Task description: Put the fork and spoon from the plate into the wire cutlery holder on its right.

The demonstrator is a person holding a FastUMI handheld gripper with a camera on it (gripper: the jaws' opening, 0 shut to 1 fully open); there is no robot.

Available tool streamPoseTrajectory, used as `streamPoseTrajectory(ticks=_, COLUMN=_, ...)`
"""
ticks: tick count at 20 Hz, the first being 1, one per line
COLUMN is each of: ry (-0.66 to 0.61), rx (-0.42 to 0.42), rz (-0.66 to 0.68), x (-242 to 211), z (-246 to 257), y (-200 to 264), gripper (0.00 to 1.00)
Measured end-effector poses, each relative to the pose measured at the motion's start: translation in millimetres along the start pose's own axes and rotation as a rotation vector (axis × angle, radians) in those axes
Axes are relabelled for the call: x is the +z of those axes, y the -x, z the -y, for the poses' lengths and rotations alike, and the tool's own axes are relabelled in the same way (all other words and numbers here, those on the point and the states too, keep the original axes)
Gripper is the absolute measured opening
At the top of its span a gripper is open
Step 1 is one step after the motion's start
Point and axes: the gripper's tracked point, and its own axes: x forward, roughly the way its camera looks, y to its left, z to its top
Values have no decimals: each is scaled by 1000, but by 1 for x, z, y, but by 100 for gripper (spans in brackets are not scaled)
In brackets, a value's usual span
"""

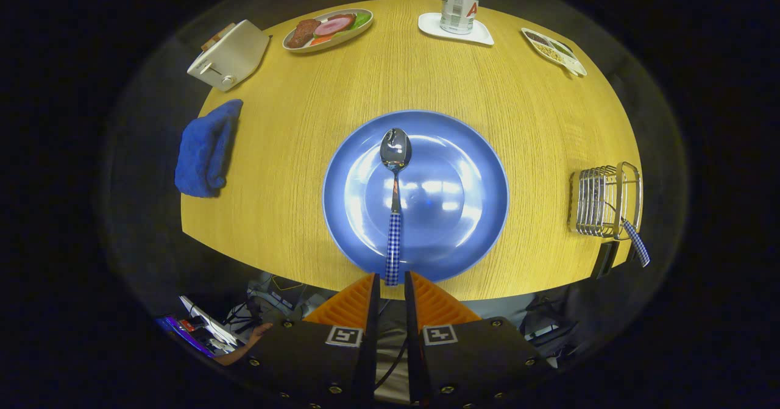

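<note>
Here the yellow table carries the blue plate, with the wire cutlery holder well apart to its right near the table edge; a checked handle, which I take for the fork, already leans out of the holder, its head hidden among the wires. The spoon lies on the plate, bowl away, and the gripper hangs just before the handle's end with its fingers narrowly parted, gripping nothing. A pinch on the very tip could let the spoon swing or slide on the glossy plate, though whether the tip already sits between the fingers is hard to judge.
</note>
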Motion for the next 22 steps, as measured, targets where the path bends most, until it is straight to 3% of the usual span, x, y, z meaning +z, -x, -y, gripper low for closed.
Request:
streamPoseTrajectory(ticks=11, ry=52, rx=-66, rz=9, x=24, z=-4, y=-18, gripper=22)
streamPoseTrajectory(ticks=22, ry=56, rx=-99, rz=-31, x=14, z=3, y=-52, gripper=22)
